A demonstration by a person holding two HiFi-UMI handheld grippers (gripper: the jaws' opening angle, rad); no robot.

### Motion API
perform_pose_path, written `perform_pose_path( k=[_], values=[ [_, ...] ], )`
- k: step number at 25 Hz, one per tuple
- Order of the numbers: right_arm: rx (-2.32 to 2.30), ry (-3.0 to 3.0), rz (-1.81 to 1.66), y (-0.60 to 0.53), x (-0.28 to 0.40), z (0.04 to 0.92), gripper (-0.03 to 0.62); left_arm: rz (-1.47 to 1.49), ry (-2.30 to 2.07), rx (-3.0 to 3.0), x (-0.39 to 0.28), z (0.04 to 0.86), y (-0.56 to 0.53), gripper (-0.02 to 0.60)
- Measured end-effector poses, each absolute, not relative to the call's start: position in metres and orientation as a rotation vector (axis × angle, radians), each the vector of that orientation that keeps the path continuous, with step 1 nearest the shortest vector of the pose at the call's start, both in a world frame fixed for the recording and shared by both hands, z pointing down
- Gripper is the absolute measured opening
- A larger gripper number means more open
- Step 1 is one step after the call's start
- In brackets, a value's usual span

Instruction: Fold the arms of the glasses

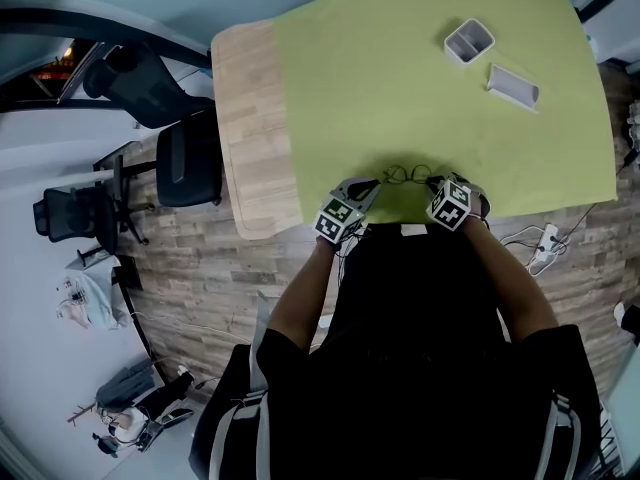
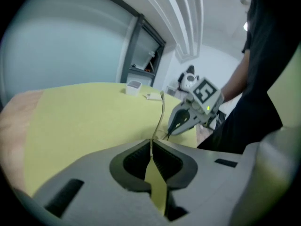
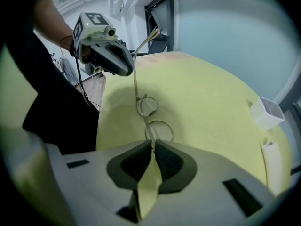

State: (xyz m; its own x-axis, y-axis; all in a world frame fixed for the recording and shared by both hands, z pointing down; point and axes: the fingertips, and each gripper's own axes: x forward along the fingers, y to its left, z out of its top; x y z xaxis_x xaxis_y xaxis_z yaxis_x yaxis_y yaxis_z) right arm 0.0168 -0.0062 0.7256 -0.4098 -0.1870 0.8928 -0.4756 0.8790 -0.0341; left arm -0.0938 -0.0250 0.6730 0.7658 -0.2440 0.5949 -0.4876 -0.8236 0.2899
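Head view, left to right: black office chairs (image 1: 185, 158) on the floor at 9 o'clock of the surface (image 1: 250, 118). That side of the surface is a bare wood strip; the rest is under a yellow-green mat (image 1: 400, 98).

Left gripper (image 1: 368, 186) and right gripper (image 1: 434, 181) are both at the mat's 6 o'clock edge, close in front of the person. The glasses (image 1: 405, 175) are between the two tips (thin wire frame, round lenses).

Left gripper: jaws clenched on one arm (image 2: 161, 109) of the glasses. In the left gripper view the wire is pinched right at the tips. It runs on past them toward 12 o'clock, with the free end up in the air. The right gripper view agrees: the arm climbs steeply from the far lens, and the left gripper's tips sit on it partway up.

Right gripper: jaws clenched on the frame at the end next to the nearer lens. From its jaws the two lenses line up toward 12 o'clock, low over the mat (touching it or not, can't tell).

So the glasses are held at both ends, grippers tip to tip, and the pinched arm stands out from the frame.

Rest of the mat: a white open tray (image 1: 468, 41) at 1 o'clock of the glasses, well apart. A flat white box (image 1: 513, 86) is just beside the tray at its 4 o'clock. A white power strip (image 1: 548, 236) lies on the floor at 3 o'clock of the right gripper.
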Motion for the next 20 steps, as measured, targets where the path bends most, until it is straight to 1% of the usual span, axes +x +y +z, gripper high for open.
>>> perform_pose_path(
  k=[3, 8, 14, 20],
  values=[
    [0.49, -2.003, 0.352, -0.006, 0.018, 0.724, 0.046, 0.52, -0.7, 2.445, -0.107, 0.643, -0.024, 0.02],
    [0.48, -2.016, 0.333, -0.006, 0.018, 0.723, 0.046, 0.365, -0.817, 2.453, -0.12, 0.607, -0.018, 0.02],
    [0.433, -2.007, 0.3, -0.007, 0.016, 0.723, 0.048, 0.283, -0.858, 2.495, -0.116, 0.581, -0.019, 0.018],
    [0.37, -2.01, 0.23, -0.012, 0.001, 0.716, 0.048, 0.224, -0.875, 2.473, -0.117, 0.575, -0.018, 0.018]
  ],
)
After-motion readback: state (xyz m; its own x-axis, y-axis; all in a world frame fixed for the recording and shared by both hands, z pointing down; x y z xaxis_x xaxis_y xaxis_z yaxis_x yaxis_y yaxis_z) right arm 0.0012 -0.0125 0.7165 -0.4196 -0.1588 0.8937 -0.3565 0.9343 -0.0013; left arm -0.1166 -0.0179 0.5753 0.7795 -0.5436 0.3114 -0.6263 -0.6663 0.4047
